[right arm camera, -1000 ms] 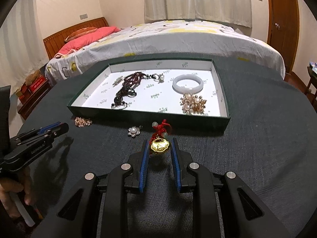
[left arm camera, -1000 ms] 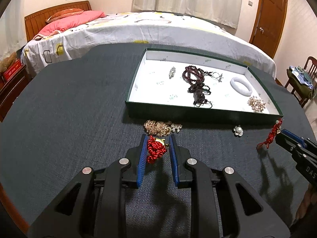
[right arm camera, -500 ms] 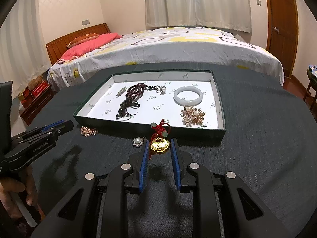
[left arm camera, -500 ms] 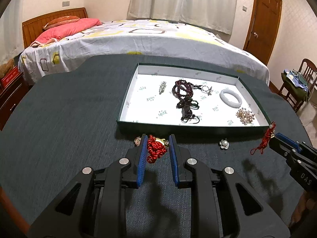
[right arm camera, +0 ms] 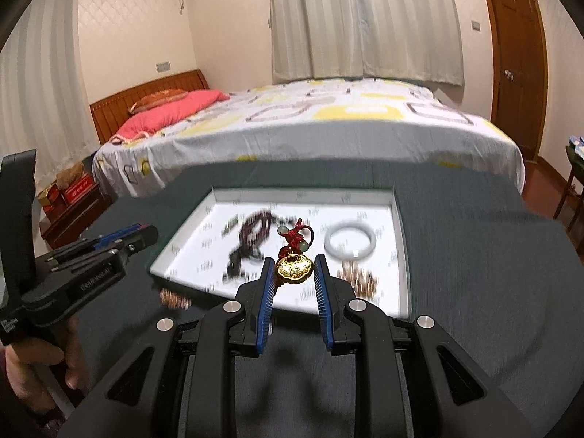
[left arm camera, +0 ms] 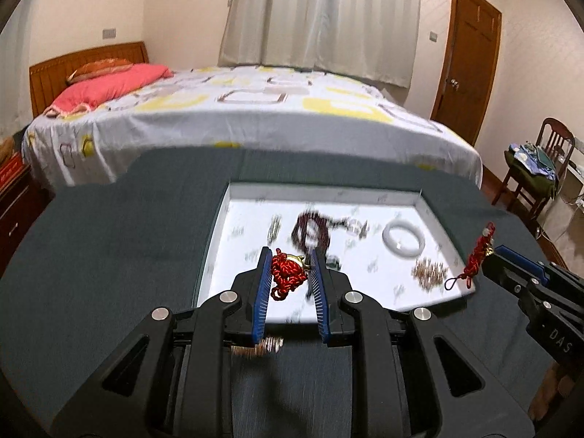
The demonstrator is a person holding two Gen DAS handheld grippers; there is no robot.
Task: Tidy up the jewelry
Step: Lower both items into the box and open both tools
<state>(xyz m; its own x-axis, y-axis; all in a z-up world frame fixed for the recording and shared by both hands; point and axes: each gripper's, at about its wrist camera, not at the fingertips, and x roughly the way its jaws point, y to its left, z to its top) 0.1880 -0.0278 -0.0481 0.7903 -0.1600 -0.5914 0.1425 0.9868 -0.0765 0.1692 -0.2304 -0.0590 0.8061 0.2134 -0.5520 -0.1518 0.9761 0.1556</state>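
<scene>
Red knotted cord charm (left arm camera: 288, 274) | left tongs (left arm camera: 291, 273) clamped | blurred white tray (left arm camera: 233, 215)

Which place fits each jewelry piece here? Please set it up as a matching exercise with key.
Column one:
1. red knotted cord
2. gold lock charm
3. white bangle
4. rose-gold chain

Column two:
A. lying in the tray
B. on the dark table, outside the tray
C. between the left hand-held gripper pads
D. between the right hand-held gripper pads

Pairs: 1-C, 2-D, 3-A, 4-B
</scene>
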